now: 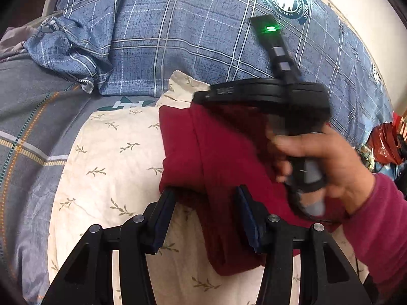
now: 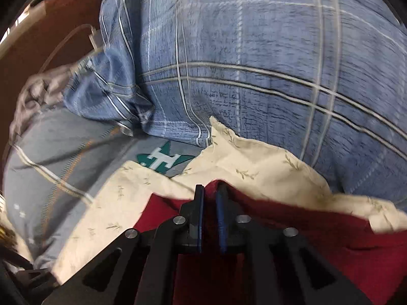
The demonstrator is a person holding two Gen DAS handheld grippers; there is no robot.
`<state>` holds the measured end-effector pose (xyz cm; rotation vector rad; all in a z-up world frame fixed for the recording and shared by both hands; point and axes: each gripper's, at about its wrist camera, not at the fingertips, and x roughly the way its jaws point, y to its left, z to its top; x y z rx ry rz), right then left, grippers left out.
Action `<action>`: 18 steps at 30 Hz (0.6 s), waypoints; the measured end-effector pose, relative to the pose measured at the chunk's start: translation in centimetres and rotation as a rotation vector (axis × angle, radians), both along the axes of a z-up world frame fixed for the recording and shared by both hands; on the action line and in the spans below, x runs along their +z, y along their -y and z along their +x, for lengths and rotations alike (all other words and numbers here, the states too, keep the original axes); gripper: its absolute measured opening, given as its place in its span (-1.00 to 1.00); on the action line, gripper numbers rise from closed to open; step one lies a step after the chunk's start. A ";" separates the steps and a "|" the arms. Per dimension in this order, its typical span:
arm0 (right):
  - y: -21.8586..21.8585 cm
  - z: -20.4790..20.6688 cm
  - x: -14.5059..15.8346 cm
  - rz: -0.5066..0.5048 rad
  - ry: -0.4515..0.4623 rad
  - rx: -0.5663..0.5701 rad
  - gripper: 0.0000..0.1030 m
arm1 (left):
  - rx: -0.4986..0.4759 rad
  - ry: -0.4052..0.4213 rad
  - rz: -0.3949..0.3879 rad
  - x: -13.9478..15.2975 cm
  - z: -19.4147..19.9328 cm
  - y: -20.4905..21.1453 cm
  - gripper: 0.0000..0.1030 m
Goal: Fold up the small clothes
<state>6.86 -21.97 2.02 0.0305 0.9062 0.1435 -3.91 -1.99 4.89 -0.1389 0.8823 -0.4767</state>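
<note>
On the bed, a dark red garment [image 1: 229, 157] lies folded on a cream leaf-print cloth [image 1: 114, 165], against a blue plaid quilt [image 1: 178, 38]. The left gripper [image 1: 203, 195] has its fingers [image 1: 166, 203] well apart, straddling the garment's near edge without pinching it. The right gripper [image 2: 209, 190] has its fingers [image 2: 199, 203] nearly together, pinching a raised ridge of red fabric. A hand [image 1: 328, 162] in a magenta sleeve [image 1: 381, 216] holds it over the garment's right part.
</note>
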 end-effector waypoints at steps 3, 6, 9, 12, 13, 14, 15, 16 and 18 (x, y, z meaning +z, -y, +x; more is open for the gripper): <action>2.3 -3.8 2.5 0.019 0.039 -0.013 0.07 | -0.001 0.026 -0.014 0.5 -0.3 -0.1 -0.03; 6.0 -8.5 4.7 -0.091 0.097 -0.124 0.15 | 0.007 0.050 -0.029 0.9 -0.5 -0.3 0.05; 10.7 -12.0 5.8 -0.142 0.111 -0.221 0.15 | 0.020 0.060 -0.025 0.8 -0.5 0.1 0.14; 15.3 -13.5 5.3 -0.207 0.069 -0.351 0.15 | 0.043 0.072 -0.003 0.4 -0.5 0.8 0.17; 16.4 -13.8 5.1 -0.208 0.070 -0.385 0.12 | 0.049 0.074 0.005 0.3 -0.5 1.1 0.17; 18.0 -14.1 4.8 -0.204 0.068 -0.433 0.07 | 0.054 0.073 0.014 0.1 -0.5 1.2 0.17; 19.1 -14.2 4.4 -0.199 0.060 -0.470 0.05 | 0.057 0.073 0.025 0.0 -0.5 1.4 0.17; 20.5 -14.3 3.9 -0.185 0.049 -0.514 -0.10 | 0.059 0.076 0.039 -0.2 -0.4 1.6 0.17; 22.2 -14.2 2.9 -0.123 0.029 -0.542 -0.15 | 0.059 0.077 0.069 -0.5 -0.3 2.1 0.17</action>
